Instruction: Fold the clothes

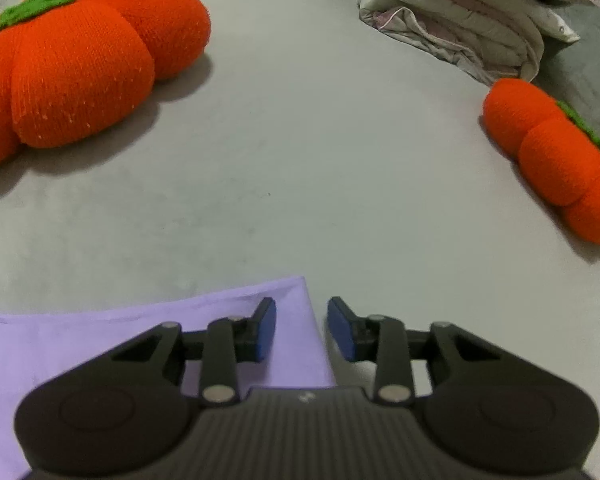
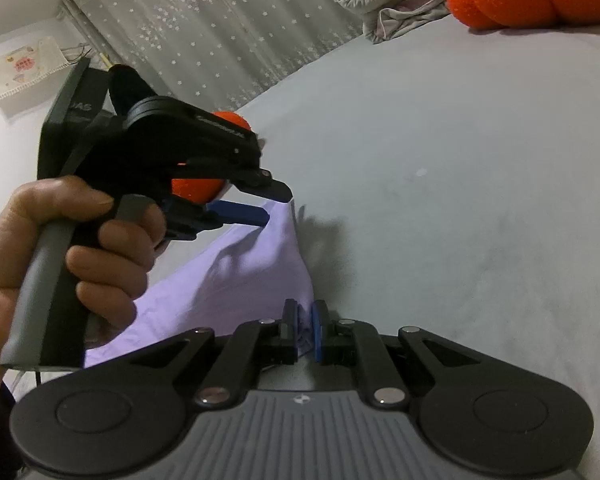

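— Where is the lilac garment (image 2: 256, 268) being held?

— Its edge is being pinched between the right tool (image 2: 305, 330) pads, above the grey bed (image 2: 460, 200); the left tool (image 1: 302, 330) is being kept parted — over a corner, nothing gripped.

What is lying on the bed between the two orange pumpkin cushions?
Nothing: in the left wrist view, the grey bed sheet is bare between the large pumpkin cushion and the small pumpkin cushion.

Right claw (image 2: 305, 326) pinches lilac cloth (image 2: 236, 276); left claw (image 2: 274, 204) gapes beside it.
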`<state>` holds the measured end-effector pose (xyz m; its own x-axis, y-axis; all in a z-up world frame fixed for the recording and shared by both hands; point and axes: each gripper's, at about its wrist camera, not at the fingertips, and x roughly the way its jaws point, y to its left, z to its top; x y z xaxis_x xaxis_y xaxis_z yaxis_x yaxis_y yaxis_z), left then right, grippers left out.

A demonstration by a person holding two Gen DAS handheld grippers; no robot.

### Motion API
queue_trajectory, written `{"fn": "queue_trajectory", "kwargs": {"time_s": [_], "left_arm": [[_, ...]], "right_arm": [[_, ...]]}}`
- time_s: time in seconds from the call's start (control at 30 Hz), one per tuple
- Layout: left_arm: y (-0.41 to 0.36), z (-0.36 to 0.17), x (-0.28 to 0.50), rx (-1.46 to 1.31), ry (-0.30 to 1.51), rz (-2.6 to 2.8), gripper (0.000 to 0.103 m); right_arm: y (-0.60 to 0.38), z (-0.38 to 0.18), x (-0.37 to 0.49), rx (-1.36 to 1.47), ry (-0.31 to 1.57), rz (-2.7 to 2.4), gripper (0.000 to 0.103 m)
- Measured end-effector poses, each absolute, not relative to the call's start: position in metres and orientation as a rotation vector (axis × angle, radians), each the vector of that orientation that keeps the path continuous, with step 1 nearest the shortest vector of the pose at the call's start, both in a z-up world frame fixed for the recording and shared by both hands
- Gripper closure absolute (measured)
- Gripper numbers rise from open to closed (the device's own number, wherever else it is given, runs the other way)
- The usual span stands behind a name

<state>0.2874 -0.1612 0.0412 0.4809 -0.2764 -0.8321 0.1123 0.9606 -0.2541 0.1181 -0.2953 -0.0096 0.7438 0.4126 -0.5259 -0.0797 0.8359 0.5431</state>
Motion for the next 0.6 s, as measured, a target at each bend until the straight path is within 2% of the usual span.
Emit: {"fn": "queue_trajectory", "kwargs": {"time_s": [0.33,0.6], "left_arm": [[-0.186,0.037,0.289,-0.064,1.042,-0.164,0.071],[-0.199,0.036,0.283,0.022,1.023,-0.125,0.079]], "right_arm": [[-0.283,-0.004,0.101,0.481,0.651,0.287,0.093],[-0.275,0.006,0.09,0.427,0.595,0.298,0.094]]}}
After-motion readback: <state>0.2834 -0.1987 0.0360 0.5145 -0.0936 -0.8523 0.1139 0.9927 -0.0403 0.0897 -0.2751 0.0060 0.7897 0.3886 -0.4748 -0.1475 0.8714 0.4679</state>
